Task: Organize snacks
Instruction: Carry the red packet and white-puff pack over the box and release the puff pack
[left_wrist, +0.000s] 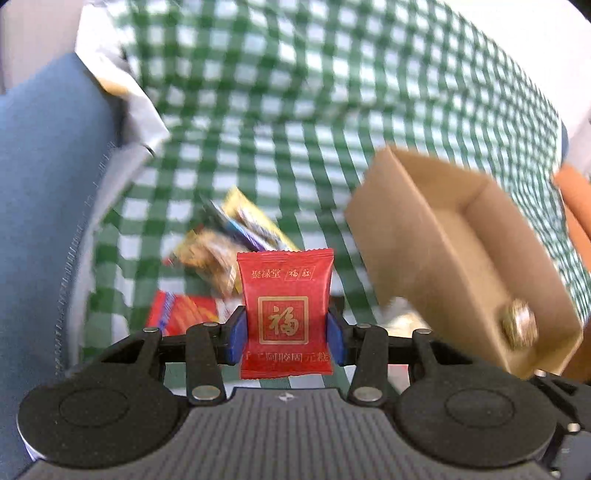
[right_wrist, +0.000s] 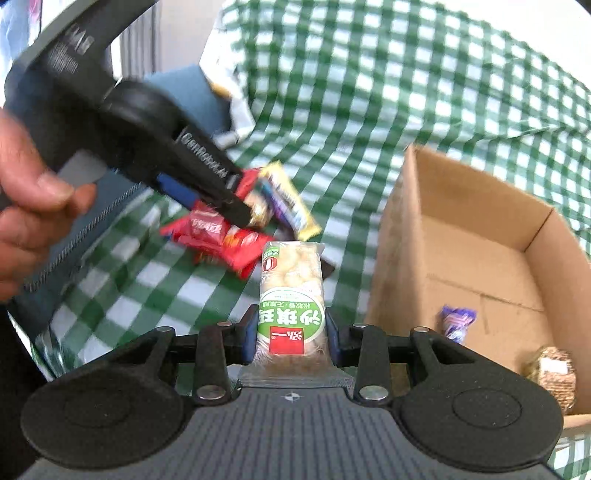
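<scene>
Snacks here are all light, crinkly foil or film packets, so they should lift with almost no effort but may slide or twist in a pinch. Starting at the left, the left gripper (left_wrist: 286, 328) is closed across the middle of a red sachet (left_wrist: 285, 310), its blue pads (left_wrist: 238, 332) pressing the two side edges while the packet stands upright between them; it looks soft-filled and slick, so a grip at mid-body, not on the crimped seal, seems the safer hold. Below and beyond it a small heap of loose packets (left_wrist: 221, 251) lies on the green checked cloth (left_wrist: 295, 110). Further right, the right gripper (right_wrist: 291, 332) is clamped on a clear-wrapped pastry bar (right_wrist: 291, 295), likely crumbly, so a gentle squeeze suits it. Farthest right sits the cardboard box (right_wrist: 399, 240), open-topped, already holding a purple candy (right_wrist: 457, 321) and a round gold-wrapped sweet (right_wrist: 552, 373).
</scene>
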